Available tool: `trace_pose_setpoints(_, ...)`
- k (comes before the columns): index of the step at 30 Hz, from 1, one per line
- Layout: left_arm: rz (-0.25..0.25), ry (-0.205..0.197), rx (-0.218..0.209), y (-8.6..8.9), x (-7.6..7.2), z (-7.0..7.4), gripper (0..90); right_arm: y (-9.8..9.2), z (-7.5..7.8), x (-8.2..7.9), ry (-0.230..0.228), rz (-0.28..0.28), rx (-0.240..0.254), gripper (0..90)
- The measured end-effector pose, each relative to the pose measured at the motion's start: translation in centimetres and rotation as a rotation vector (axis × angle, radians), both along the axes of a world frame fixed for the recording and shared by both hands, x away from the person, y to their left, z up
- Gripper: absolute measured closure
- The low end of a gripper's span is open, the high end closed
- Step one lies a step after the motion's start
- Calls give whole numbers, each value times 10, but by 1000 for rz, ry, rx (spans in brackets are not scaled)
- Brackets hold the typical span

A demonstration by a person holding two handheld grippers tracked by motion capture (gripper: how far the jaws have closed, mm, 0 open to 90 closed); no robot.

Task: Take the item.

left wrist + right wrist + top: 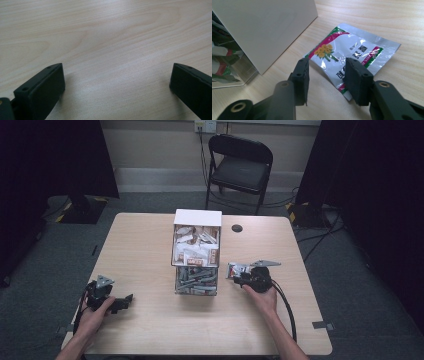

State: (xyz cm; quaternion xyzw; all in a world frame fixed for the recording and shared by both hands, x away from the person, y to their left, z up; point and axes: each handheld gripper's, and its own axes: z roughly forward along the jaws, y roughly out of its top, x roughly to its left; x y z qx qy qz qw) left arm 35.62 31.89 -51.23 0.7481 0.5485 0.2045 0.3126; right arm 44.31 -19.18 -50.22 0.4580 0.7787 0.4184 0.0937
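My right gripper (325,80) has its two black jaws part open, a moderate gap between them, holding nothing; they stand over the near edge of a flat, shiny silver foil sachet with a red-and-green band, a yellow flower print and dark lettering (352,50). The sachet lies flat on the table, just beside the white card wall of the box (269,27), near it but apart from it. My left gripper (116,85) is spread wide with bare wood between its jaws, gripping nothing, well off at the near left of the table (116,304).

What worries me — the sachet is thin and slick and sits flush on the wood, so I judge that if I close at this height the jaws could slide over the foil or pinch only a corner, and it would then slip out as I lift. Coming in too steeply could push it along the table toward the box rather than catch it. The clear lower compartment (229,70) of the box is close to my left jaw, and a careless swing could knock it.

The box — a tall two-tier dispenser crammed with packets (196,252) — stands mid-table on a pale light-wood tabletop (145,330). Beyond are grey carpet, a black folding chair (240,167), dark curtains at both sides and cables on the floor
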Motion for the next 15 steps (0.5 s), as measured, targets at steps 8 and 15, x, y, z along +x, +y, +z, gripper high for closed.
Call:
trace_pose_setpoints(8, 0, 0, 0, 0, 0, 0, 0, -1, 4, 0, -9, -22, 14, 244)
trace_pose_setpoints(15, 0, 0, 0, 0, 0, 0, 0, -5, 12, -3, -19, -37, -4, 152)
